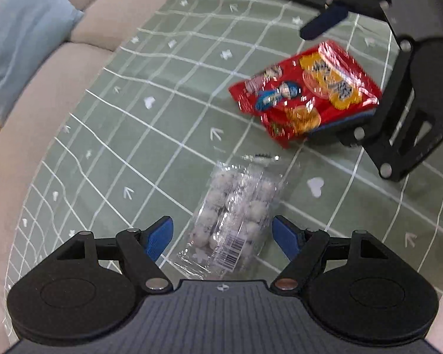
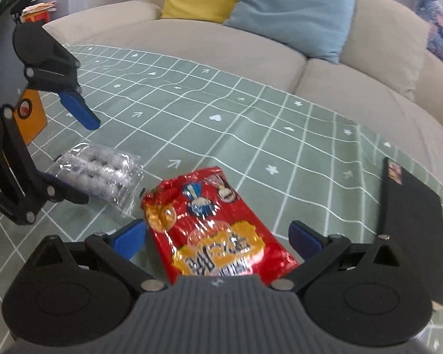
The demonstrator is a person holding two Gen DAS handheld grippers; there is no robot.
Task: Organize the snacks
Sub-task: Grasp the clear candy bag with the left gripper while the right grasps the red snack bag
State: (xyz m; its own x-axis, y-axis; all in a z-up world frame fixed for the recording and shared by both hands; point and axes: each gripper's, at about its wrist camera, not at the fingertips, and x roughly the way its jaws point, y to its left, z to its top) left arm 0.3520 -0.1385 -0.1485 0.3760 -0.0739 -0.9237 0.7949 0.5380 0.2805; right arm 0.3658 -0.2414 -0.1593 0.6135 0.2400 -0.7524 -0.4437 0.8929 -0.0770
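Lying between the spread right tool fingers, red snack bag, clear packet between the open left tool

Your left gripper hangs over the clear packet; your right gripper straddles the snack bag; packet lies just left of bag on the tablecloth; the sofa sits behind.

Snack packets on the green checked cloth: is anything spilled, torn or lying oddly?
Nothing looks spilled or torn. The red snack bag and the clear pack of white balls lie flat and apart, each at its own angle, each between the fingers of an open claw.
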